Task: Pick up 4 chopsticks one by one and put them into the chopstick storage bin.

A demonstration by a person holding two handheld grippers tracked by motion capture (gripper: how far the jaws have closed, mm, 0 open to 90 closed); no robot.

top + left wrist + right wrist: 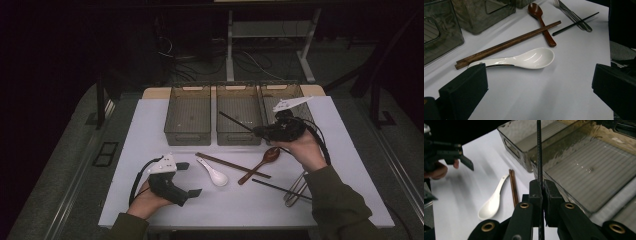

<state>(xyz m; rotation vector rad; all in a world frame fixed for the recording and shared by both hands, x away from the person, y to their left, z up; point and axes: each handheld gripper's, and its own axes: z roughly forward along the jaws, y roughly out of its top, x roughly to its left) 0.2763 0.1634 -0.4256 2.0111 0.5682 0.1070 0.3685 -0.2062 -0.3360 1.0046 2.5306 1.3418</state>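
The right gripper (pixel 261 131), held in the person's right hand (pixel 303 147), hangs above the front wall of the middle bin (pixel 239 137), toward the far right part of the tabletop (pixel 150 130). Its jaws are pressed together on a single black chopstick (pixel 235 122); in the right gripper view the black chopstick (pixel 539 150) rises straight from between the closed pads and points over the bin's ribbed floor. In the high view the stick slants up and to the left from the gripper, across the middle bin.

The left gripper (pixel 189 179), in the left hand (pixel 147 200), rests near the front left of the tabletop with its jaws spread wide and nothing between them. In the left gripper view the white spoon (pixel 524 59) lies just ahead of the open jaws, its handle end close to the left jaw.

Three mesh bins stand in a row along the far edge: left bin (pixel 187 112), middle bin, right bin (pixel 280 92). On the tabletop in front of them lie a pair of brown chopsticks (pixel 232 165), a brown wooden spoon (pixel 260 164) crossing them, a second black chopstick (pixel 280 189) and metal cutlery (pixel 296 190) near the right forearm. The white spoon lies just beside the brown pair's left end.
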